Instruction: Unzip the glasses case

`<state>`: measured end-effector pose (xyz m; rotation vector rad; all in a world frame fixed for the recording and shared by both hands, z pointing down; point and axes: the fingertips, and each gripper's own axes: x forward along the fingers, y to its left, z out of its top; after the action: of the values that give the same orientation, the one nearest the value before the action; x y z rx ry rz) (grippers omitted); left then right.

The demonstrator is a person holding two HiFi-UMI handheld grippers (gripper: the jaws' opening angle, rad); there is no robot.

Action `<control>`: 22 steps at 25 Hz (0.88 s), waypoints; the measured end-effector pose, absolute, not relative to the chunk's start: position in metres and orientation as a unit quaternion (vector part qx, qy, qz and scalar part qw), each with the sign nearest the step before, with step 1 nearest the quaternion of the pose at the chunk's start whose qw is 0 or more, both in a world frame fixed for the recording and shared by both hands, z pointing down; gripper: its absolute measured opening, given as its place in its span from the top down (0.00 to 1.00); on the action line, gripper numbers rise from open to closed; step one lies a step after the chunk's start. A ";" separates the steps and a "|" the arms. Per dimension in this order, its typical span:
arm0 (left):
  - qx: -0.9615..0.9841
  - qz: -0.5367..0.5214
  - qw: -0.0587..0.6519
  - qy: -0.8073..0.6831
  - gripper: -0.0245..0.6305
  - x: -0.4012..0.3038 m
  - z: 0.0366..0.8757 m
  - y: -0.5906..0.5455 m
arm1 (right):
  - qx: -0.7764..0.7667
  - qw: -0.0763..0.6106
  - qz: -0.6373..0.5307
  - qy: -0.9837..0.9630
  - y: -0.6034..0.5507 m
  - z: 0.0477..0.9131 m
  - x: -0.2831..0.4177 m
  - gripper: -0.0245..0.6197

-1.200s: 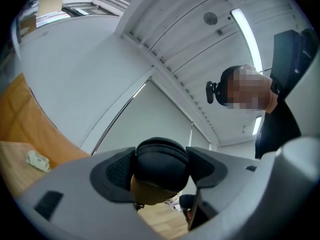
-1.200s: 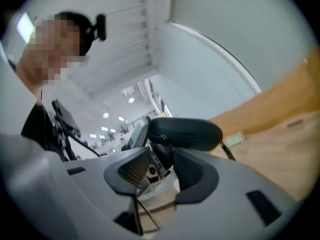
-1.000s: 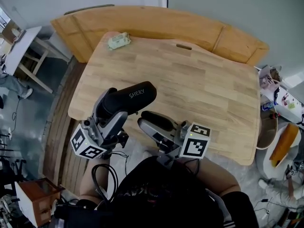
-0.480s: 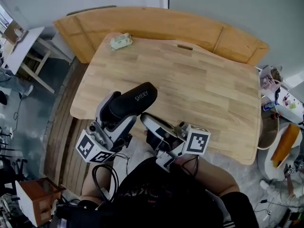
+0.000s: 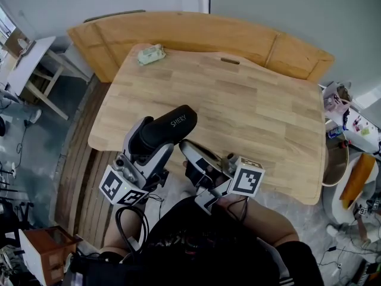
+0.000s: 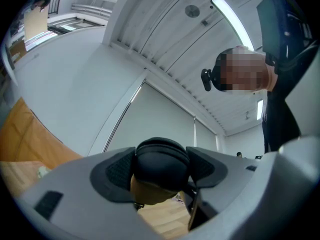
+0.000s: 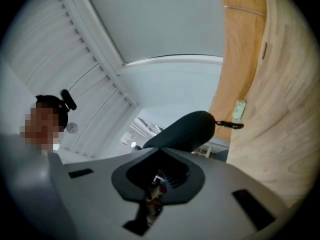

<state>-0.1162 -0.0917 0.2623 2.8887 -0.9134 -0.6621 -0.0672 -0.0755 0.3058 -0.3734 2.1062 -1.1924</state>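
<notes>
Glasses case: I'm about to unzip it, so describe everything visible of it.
The glasses case is black, oblong and rounded, with white lettering on top and a small black loop at its far end. The left gripper clamps its near end between its fingers, holding it tilted above the table's near edge.

A pale wooden bench (image 5: 250, 100) carries a small pale green object (image 5: 150, 53) near its far left corner. A curved wooden panel (image 5: 196, 28) lies just beyond it. A white side table (image 5: 30, 52) stands left; a small wooden drawer box (image 5: 44, 249) sits on the floor
</notes>
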 end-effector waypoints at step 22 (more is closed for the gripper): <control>0.886 -0.368 0.218 -0.181 0.47 -0.153 0.259 -0.100 | -0.286 0.160 -0.214 0.920 -0.066 0.293 -0.050 0.94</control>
<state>-0.1534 -0.0998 0.2593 2.4518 -0.5015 -1.0184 -0.0495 -0.0660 0.2931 -0.8168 2.6294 -0.6106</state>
